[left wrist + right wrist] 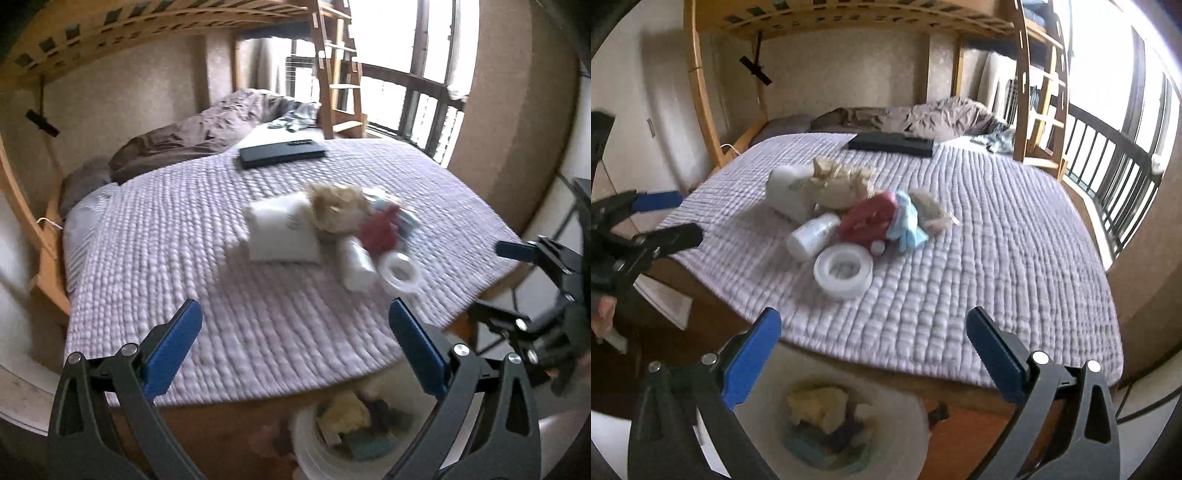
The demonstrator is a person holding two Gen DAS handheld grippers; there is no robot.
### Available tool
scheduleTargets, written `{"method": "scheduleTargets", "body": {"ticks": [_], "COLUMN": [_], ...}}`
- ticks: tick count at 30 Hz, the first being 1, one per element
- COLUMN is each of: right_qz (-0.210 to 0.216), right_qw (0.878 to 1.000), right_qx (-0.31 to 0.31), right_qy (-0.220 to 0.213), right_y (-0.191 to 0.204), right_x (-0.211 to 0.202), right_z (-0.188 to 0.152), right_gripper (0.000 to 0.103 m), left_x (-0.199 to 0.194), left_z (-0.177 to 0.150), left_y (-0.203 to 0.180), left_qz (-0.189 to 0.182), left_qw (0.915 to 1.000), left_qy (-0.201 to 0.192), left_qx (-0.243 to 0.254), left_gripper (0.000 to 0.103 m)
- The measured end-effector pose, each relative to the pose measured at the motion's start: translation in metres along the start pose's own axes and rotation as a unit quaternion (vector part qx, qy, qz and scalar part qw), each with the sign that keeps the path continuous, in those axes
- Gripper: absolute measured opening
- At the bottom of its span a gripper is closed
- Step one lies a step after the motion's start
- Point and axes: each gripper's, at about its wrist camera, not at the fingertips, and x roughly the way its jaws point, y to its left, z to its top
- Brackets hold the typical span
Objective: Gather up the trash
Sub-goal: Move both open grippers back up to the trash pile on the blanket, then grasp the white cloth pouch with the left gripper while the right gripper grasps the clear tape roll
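My left tongs (295,317) stand wide with nothing between the blue pads, hovering over the near edge of the bed (221,295). My right tongs (873,325) are just as wide and bare, also off the near edge. Below both, at 6 o'clock, sits the white bin (916,435) on the floor, with yellow paper and dark scraps already inside.

The trash lies in 1 heap on the quilt. From the right wrist, nearest at 12 o'clock is the tape ring (844,271); touching it at 11 o'clock lies a white bottle (812,236) on its side. Behind come a red wrapper (868,218), a blue cloth (907,225) at 1 o'clock, a clear wrapper (932,214) beside it, a tan paper wad (842,184) and a white pouch (786,192) at the back left.

Well beyond the heap rests a black flat case (892,142), then a rumpled duvet (942,118). A wooden ladder (1039,99) stands at 2 o'clock. Nothing blocks the way to the ring.
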Motion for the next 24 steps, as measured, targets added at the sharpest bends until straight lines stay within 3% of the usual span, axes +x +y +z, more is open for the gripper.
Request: {"method": "scheduleTargets", "body": {"ticks": [5, 13, 15, 24], "right_qz": [0.017, 0.031, 0.035, 0.044], "right_qw": [1.0, 0.999, 0.999, 0.998], "right_qx": [-0.006, 0.003, 0.004, 0.004], "right_qy": [0.002, 0.021, 0.026, 0.038], "right_y": [0.005, 0.008, 0.008, 0.009], "right_x": [0.024, 0.055, 0.061, 0.079], "right_z": [0.011, 0.019, 0.02, 0.023], "right_gripper": [0.099, 0.097, 0.09, 0.08], "left_x": [0.039, 0.086, 0.094, 0.116], "left_z": [0.019, 0.037, 0.04, 0.051], "left_y": [0.014, 0.012, 0.013, 0.011], "left_qz": [0.01, 0.018, 0.014, 0.003], "left_qw": [0.9995, 0.9987, 0.9985, 0.9984], "left_qy": [0.021, 0.047, 0.051, 0.056], "left_qx": [-0.019, -0.007, -0.011, -0.008], "left_gripper": [0.102, 0.102, 0.102, 0.102]}}
